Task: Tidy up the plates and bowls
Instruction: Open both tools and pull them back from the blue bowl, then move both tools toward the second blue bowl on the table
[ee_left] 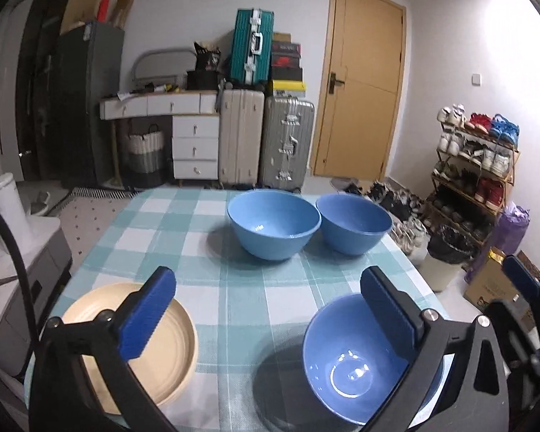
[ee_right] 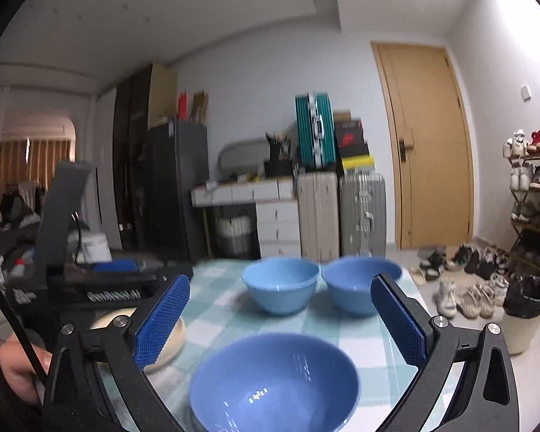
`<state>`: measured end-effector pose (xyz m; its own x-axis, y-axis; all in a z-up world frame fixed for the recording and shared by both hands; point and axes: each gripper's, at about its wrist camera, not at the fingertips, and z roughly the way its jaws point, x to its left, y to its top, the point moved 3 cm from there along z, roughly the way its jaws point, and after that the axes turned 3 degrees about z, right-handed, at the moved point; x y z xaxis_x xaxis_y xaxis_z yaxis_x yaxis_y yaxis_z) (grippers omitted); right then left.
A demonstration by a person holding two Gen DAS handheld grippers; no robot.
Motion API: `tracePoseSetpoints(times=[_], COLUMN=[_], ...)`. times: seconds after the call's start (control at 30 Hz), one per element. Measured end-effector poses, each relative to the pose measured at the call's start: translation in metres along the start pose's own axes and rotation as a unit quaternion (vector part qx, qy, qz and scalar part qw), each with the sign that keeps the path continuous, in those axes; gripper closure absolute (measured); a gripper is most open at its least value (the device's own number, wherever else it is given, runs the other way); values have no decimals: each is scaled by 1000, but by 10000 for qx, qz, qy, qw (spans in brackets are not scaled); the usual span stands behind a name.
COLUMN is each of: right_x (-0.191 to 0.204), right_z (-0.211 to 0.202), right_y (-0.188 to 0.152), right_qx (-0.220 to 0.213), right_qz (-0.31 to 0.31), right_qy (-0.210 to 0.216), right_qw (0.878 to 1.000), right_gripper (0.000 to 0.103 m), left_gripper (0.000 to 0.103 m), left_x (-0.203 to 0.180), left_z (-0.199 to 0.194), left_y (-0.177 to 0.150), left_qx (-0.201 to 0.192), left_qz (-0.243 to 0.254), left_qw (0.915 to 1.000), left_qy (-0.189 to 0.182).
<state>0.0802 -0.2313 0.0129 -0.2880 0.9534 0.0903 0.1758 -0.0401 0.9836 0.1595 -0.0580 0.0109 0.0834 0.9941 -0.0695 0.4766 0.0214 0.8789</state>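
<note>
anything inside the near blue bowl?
Nothing: the round blue bowl nearest the cameras shows only glare on its bare floor. In the left view a claw finger covers part of its rim.

Bare cloth (ee_left: 234, 288) mid-table, bowls (ee_left: 273, 223) blocking far edge

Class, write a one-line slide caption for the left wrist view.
Open left gripper above a checked tablecloth with three blue bowls and cream plates.

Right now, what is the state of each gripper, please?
Left gripper: open, holding nothing.
Right gripper: open, holding nothing; the near blue bowl sits below it.
</note>
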Motion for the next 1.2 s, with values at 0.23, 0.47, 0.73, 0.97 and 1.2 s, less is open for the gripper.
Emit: tracePoseSetpoints(times=[0.23, 0.47, 0.73, 0.97, 1.2], right_x=[0, -2, -8, -5, -9], right_z=[4, 11, 6, 32, 106], right_y=[-6, -9, 17, 109, 197], right_qx=[88, 329, 10, 88, 602], right_qz=[-36, -116, -297, -984, -1029], right_qy=[-91, -167, -197, 244, 968], right_qw=[9999, 9993, 9994, 9948, 9881], right_gripper=[1, 1, 1, 1, 1], left_gripper=[0, 0, 0, 0, 0], left_x=[-11, -6, 31, 51, 60], left_z=[-6, -8, 9, 52, 119], left_y=[-3, -2, 24, 56, 91], left_qx=[24, 85, 605, 1378, 2031], left_qz=[287, 216, -452, -626, -380], left_qw=[9995, 9996, 9971, 9884, 9779], left_qy=[159, 187, 35, 138, 318])
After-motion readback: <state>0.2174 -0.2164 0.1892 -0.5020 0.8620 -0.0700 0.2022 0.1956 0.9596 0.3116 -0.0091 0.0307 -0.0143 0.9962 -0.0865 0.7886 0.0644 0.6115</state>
